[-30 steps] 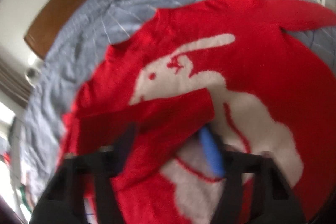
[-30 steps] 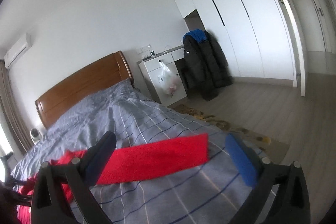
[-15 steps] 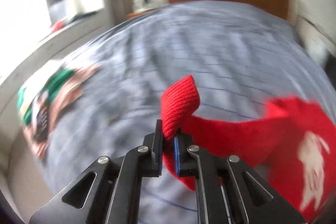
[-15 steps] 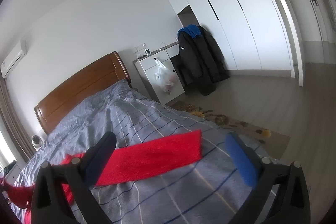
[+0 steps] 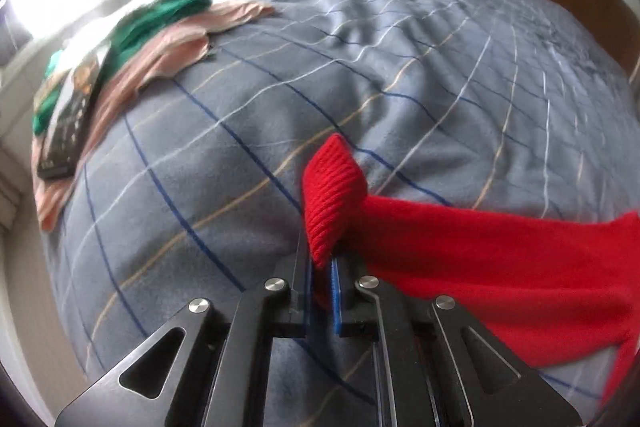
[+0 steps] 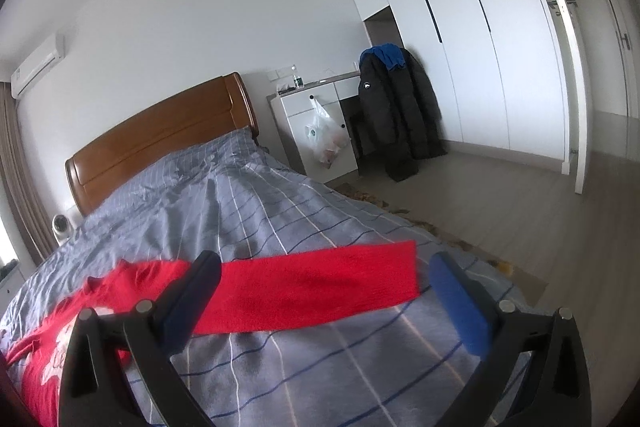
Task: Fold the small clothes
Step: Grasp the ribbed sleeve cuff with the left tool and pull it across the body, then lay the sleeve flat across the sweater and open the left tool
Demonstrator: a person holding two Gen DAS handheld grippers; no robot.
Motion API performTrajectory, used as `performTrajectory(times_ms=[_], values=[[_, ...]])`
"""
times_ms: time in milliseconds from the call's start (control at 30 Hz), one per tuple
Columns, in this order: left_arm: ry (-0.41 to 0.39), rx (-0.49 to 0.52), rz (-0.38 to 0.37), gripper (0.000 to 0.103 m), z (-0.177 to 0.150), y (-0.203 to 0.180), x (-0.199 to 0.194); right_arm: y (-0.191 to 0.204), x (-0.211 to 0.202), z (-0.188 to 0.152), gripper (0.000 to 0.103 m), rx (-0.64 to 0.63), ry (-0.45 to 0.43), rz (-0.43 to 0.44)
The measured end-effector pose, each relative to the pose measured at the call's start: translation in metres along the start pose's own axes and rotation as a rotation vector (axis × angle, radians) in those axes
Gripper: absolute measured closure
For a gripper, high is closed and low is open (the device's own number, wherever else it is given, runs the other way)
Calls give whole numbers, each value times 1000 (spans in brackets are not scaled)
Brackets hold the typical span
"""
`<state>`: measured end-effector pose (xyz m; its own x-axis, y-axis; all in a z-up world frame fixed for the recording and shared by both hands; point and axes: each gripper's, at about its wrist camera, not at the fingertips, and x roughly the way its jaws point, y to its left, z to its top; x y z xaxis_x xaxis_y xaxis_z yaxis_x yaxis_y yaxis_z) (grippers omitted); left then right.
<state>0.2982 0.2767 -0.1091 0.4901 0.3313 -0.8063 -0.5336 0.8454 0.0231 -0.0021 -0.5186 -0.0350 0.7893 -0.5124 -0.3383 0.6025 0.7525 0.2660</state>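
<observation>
Your left tongs were clenched on the ribbed cuff of one sleeve of the red sweater; their jaws had just been closing, with the cuff pinched between them and sticking up past the tips. That sleeve ran off to the right, over the grey checked bed cover. Your right tongs stood released, jaws wide, hovering over the sweater's other sleeve, which lay flat and straight across the cover without touching either pad. You had one sweater on the bed, body to the left in the right wrist view, showing part of a white figure. Farther off in the left view lay one green garment on one pink garment, with one dark flat object, blurred, on top. Beyond stood one wooden headboard, one white cabinet with one plastic bag, and one black coat.
</observation>
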Motion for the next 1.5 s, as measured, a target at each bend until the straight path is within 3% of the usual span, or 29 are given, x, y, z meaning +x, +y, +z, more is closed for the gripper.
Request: performTrajectory(times_ms=[200,300,333,367,433,600,700,800,900,967,1033,1133,1167,1233,1333,1500], values=[[-21,102,68,96,-5,-15,2,-13,3,0,0,63,9,-3],[-17,105,49,85,-3,-9,-3,-17,2,0,0,82,11,-7],[-8,106,46,70,-2,-5,-7,-18,2,0,0,86,12,-9],[1,103,43,46,-1,-1,-10,-19,2,0,1,91,12,-10],[17,59,17,31,2,16,-23,-20,2,0,0,95,12,-12],[-47,33,-97,32,11,30,-67,-16,5,0,0,79,22,-11],[-46,127,-274,29,13,-5,-86,-11,9,-1,0,63,34,-10],[-51,216,-344,28,7,-47,-84,-5,10,-2,0,40,38,-9],[-34,249,-282,28,3,-70,-59,1,7,-3,1,12,30,-10],[93,211,-195,37,-1,-66,-28,2,6,-4,0,3,29,-11],[188,122,-143,38,-10,-35,-15,1,6,-4,1,6,32,-12],[147,128,16,38,-18,5,-31,-6,5,-3,0,27,29,-10],[145,122,39,39,-20,16,-34,-10,5,-2,1,42,30,-11],[149,119,46,39,-21,40,-39,-16,9,-2,0,76,39,-11],[79,131,15,36,-14,44,-57,-23,13,-2,0,132,48,-7],[-30,140,-159,26,9,11,-65,-4,11,-2,0,55,41,-14]])
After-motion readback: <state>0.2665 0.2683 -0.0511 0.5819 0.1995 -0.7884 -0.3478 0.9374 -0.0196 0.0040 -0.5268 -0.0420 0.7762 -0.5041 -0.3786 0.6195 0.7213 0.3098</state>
